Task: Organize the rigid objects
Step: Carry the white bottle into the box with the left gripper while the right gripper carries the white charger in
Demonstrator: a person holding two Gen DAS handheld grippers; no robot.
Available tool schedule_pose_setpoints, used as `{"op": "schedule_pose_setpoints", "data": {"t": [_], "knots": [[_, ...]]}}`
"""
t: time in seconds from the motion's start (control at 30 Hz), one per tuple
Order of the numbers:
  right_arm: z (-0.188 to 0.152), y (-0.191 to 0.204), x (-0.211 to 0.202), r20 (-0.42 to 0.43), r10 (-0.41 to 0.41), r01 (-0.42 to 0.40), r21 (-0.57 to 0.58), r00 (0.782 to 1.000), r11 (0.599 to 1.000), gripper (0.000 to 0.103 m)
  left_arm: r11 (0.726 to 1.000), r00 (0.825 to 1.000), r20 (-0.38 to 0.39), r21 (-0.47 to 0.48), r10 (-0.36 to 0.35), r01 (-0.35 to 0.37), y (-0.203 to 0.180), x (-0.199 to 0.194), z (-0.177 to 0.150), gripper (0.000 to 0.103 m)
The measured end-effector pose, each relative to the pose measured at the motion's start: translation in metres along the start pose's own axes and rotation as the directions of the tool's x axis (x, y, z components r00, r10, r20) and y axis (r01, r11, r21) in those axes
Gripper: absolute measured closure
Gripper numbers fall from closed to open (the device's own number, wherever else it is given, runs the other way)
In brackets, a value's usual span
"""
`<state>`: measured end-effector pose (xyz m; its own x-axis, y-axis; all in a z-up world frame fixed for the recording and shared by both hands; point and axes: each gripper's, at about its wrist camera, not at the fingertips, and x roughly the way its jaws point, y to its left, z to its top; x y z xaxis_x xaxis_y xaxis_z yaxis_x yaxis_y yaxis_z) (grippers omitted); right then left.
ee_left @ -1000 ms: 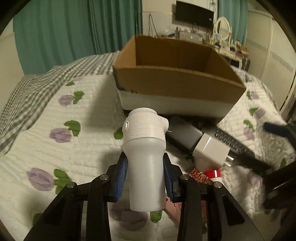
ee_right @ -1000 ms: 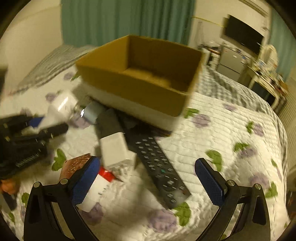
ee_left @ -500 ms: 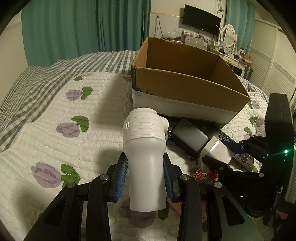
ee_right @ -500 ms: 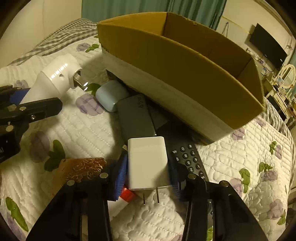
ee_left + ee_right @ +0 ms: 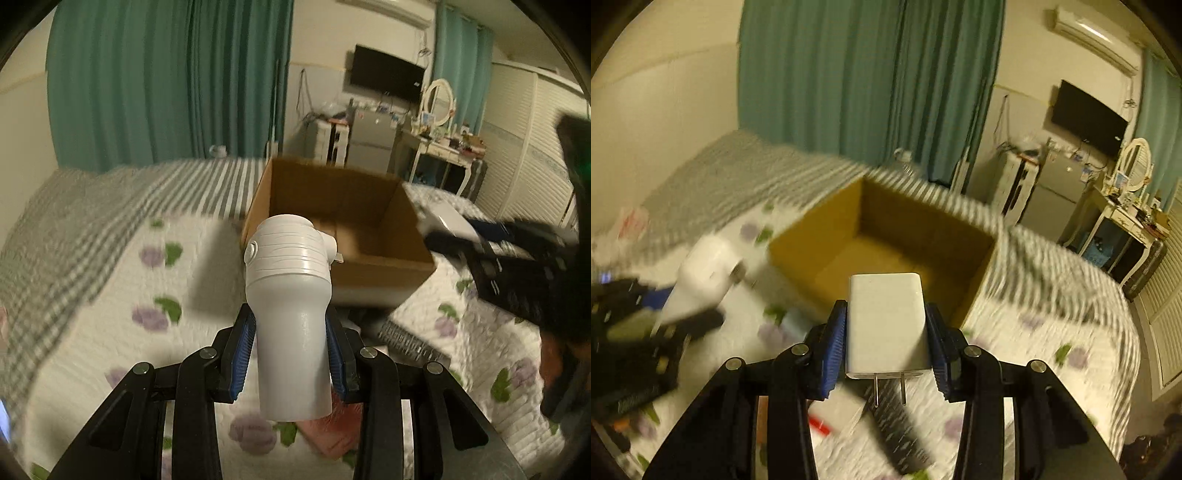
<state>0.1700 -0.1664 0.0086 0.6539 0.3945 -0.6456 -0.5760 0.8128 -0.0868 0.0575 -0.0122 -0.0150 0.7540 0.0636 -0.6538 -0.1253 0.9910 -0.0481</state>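
My left gripper (image 5: pixel 290 354) is shut on a white plug-in device (image 5: pixel 290 295) with a ribbed round head, held upright above the quilt just before the open cardboard box (image 5: pixel 384 262). My right gripper (image 5: pixel 886 354) is shut on a white wall charger (image 5: pixel 886 325), prongs toward me, held in the air in front of the same box (image 5: pixel 798 240). The box inside looks bare. Each gripper shows in the other's view: the right one (image 5: pixel 517 251) at the box's right, the left one (image 5: pixel 639 332) at its left.
A black remote (image 5: pixel 894 432) and a white tube with a red band (image 5: pixel 831 417) lie on the flowered quilt (image 5: pixel 110 314) below my right gripper. A reddish flat object (image 5: pixel 332 432) lies under my left gripper. Green curtains, a TV and a dresser stand behind the bed.
My right gripper closed on the white charger and lifted it off the quilt toward the box. My left gripper rose with the plug-in device and came closer to the box.
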Motion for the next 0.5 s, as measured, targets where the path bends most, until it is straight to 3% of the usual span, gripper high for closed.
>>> {"op": "schedule_pose_setpoints", "data": {"t": [0.2, 0.5], "knots": [[0.023, -0.024, 0.055, -0.038, -0.004, 0.006, 0.063, 0.999, 0.998, 0.062, 1.000, 1.000, 0.024, 0.024, -0.008, 0.007, -0.013, 0.014, 0.032, 0.066], [0.001, -0.043, 0.108, -0.084, 0.067, -0.059, 0.100, 0.994, 0.993, 0.060, 0.999, 1.000, -0.021, 0.048, -0.001, 0.002, -0.022, 0.075, 0.054, 0.066]]}}
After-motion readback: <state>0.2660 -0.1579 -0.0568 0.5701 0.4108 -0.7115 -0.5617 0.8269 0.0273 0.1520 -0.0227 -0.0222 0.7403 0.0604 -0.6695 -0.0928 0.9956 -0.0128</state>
